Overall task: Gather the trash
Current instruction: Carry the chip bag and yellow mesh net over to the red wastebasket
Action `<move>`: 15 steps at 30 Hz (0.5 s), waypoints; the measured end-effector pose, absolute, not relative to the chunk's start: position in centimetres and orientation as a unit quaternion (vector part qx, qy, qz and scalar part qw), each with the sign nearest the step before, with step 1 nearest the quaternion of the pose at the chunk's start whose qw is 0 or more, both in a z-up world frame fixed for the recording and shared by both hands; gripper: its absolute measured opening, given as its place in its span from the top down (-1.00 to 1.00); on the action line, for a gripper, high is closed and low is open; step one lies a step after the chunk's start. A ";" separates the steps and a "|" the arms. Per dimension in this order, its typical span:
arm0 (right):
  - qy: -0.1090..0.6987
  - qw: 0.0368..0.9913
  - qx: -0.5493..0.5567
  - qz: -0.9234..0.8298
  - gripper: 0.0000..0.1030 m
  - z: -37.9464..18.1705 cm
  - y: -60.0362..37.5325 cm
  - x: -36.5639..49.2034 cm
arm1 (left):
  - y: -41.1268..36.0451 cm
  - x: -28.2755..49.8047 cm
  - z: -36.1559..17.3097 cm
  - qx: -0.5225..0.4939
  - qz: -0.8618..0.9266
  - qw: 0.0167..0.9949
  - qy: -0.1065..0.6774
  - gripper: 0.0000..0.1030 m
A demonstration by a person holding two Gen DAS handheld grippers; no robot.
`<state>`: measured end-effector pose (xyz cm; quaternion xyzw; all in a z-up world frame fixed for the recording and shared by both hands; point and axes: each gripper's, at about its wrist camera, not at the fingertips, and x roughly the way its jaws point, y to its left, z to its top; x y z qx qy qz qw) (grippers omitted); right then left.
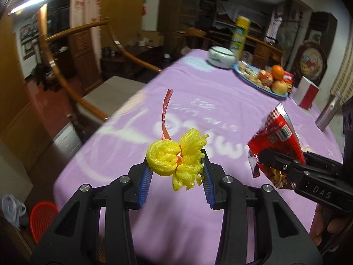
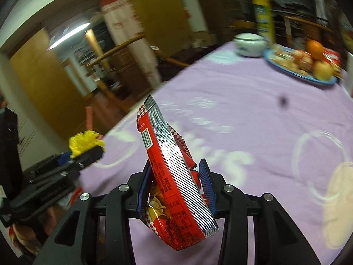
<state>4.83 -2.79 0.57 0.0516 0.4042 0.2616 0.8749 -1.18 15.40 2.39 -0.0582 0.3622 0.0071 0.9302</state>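
Blur smears the far end of the table (image 1: 198,101), so I cannot read the yellow can (image 1: 240,35) beside the white pot (image 1: 221,56). The plate of fruit (image 1: 260,77) sits further along that end. My left gripper (image 1: 176,165) points down over the table's near edge, pads clamped on yellow foam netting (image 1: 174,161) with a red strip (image 1: 166,114) sticking up. My right gripper (image 2: 176,183) tilts likewise, pinching a red snack bag (image 2: 174,176); its lower corner is partly hidden behind the fingers.
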 end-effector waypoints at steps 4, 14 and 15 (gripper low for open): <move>0.393 0.860 0.037 0.323 0.19 1.9 2.6 2.1 | 20.2 -5.6 2.5 -0.080 0.049 0.933 0.347 0.20; 0.396 0.786 -0.044 0.473 0.19 2.5 17.3 -5.4 | 31.4 -15.2 0.3 -0.138 0.172 0.913 0.343 0.20; 0.397 0.780 -0.050 0.482 0.19 2.4 18.3 -5.8 | 32.2 -15.8 -0.1 -0.144 0.182 0.909 0.346 0.20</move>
